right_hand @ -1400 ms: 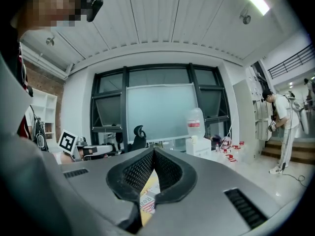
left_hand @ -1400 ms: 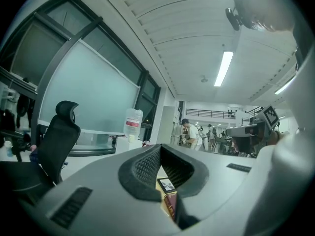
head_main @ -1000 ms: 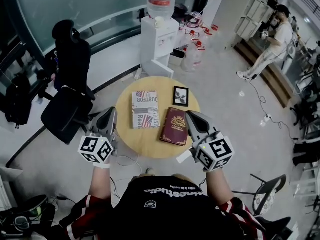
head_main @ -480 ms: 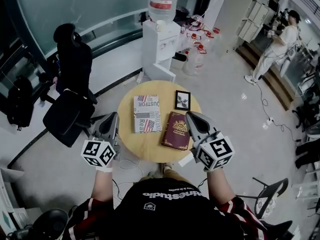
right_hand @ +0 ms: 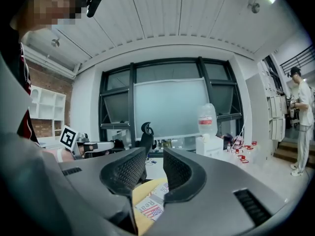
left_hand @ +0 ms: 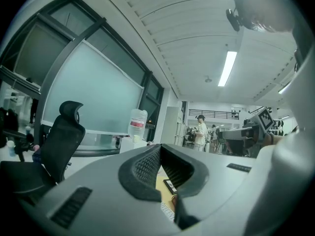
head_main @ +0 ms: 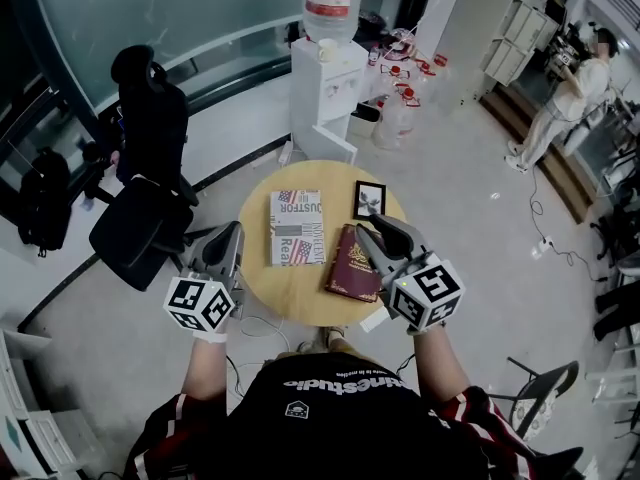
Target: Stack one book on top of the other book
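Note:
On the round wooden table [head_main: 310, 293] lie a white book with a flag-pattern cover [head_main: 297, 227] and, to its right, a dark red book [head_main: 348, 266]. My right gripper [head_main: 370, 232] hovers over the red book's right part. Its jaws have just been opening and stand apart in the right gripper view [right_hand: 155, 154] with nothing between them. Through the gap I see the flag book [right_hand: 150, 209]. My left gripper [head_main: 234, 232] stays off the table's left edge, pointing level. Its jaws meet at the tip [left_hand: 160, 146] and hold nothing.
A small black-framed picture [head_main: 368, 199] lies at the table's far right. Beyond stand a white water dispenser [head_main: 325, 78] and spare bottles [head_main: 400, 108]. A black office chair [head_main: 140, 198] is at the left, another chair [head_main: 540, 388] at the lower right, and a person [head_main: 570, 88] far right.
My right gripper has edged leftward over the dark red book. The left gripper has kept its place. The person at the far right has walked further away.

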